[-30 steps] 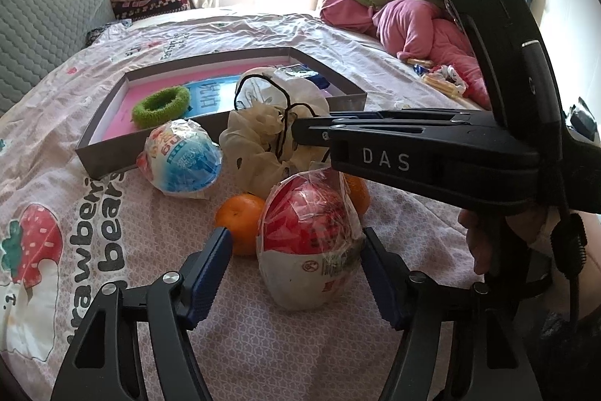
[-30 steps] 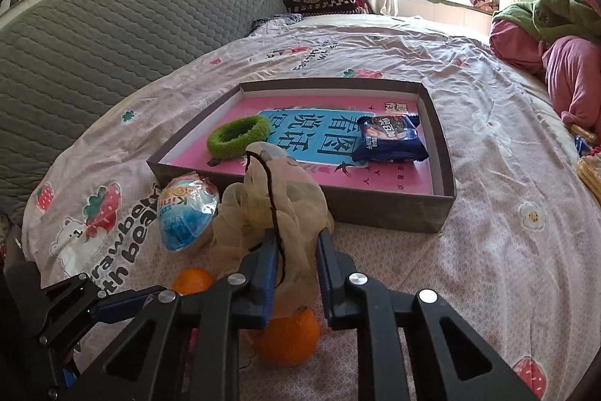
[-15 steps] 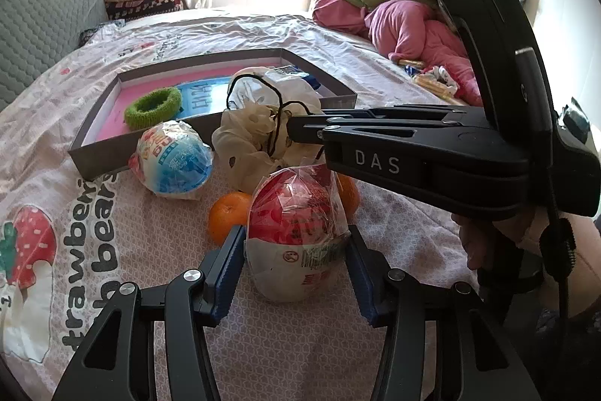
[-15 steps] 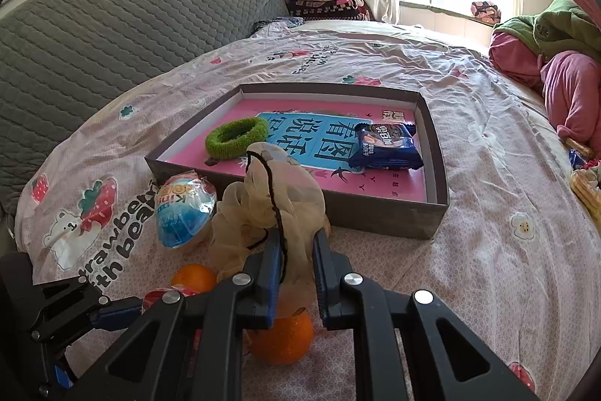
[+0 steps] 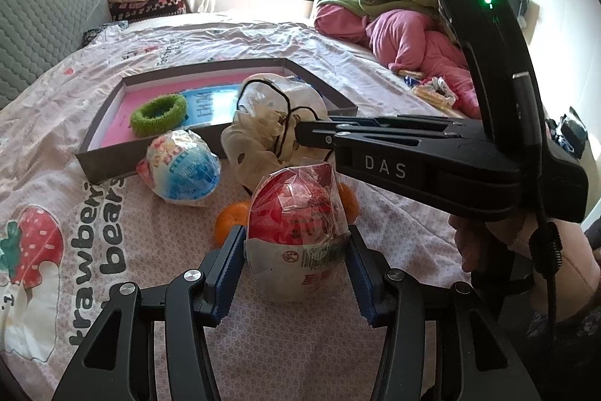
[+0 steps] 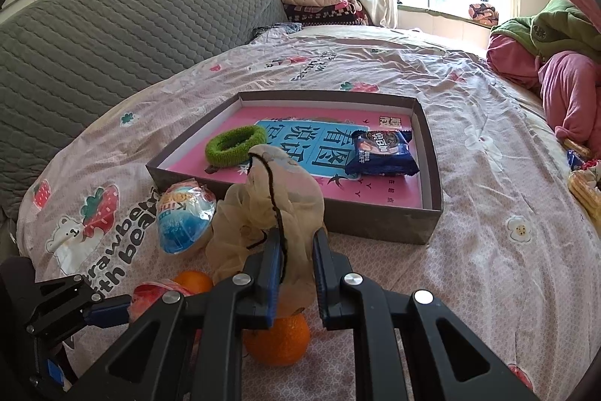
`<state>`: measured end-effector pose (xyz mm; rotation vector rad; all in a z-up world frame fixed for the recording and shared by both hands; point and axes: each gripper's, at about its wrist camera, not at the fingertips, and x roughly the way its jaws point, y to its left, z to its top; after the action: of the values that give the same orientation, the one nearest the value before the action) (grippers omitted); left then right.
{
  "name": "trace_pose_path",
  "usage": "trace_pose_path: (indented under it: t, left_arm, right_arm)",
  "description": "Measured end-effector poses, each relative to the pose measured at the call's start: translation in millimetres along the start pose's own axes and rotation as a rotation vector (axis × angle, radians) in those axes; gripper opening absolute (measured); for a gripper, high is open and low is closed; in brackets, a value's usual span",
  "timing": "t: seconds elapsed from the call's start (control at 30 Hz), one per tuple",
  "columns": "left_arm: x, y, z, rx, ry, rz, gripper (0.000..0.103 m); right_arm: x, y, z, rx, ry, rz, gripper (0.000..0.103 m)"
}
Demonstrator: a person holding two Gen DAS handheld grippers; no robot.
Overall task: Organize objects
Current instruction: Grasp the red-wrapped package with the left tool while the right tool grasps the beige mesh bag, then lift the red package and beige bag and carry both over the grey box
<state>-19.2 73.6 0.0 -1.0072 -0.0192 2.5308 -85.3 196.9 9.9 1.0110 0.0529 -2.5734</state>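
My left gripper (image 5: 296, 273) is shut on a red-and-white wrapped egg (image 5: 296, 232) standing on the bedspread; its blue pads press both sides. My right gripper (image 6: 296, 273) is shut on a beige gauze scrunchie (image 6: 270, 209) with a black cord, holding it above the bed; it also shows in the left wrist view as the scrunchie (image 5: 263, 134) pinched by the black tool. A blue-and-white wrapped egg (image 5: 180, 171) (image 6: 184, 217) lies beside the grey tray (image 6: 375, 224). Two oranges (image 6: 278, 341) (image 6: 191, 282) rest under and beside the grippers. In the tray lie a green hair tie (image 6: 234, 143) and a blue snack packet (image 6: 383, 156).
The grey quilted headboard (image 6: 112, 40) runs along the left. Pink and green clothes (image 6: 556, 62) are piled at the right, with snack packets (image 6: 586, 186) by the bed's right edge. Folded blankets (image 6: 315, 2) sit below the window. A hand (image 5: 526, 250) holds the right tool.
My left gripper's jaws have closed in onto the red-and-white egg, which stood loose between them a second ago. The right gripper keeps its hold on the scrunchie in about the same place.
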Motion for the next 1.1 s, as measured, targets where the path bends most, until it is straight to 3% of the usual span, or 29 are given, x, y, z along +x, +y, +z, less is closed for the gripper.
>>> trace_pose_path:
  t: [1.1]
  left_arm:
    - [-25,30,16,-0.05,-0.081,0.082,0.053]
  right_arm:
    - [-23,-15,10,0.074,-0.117,0.013,0.016]
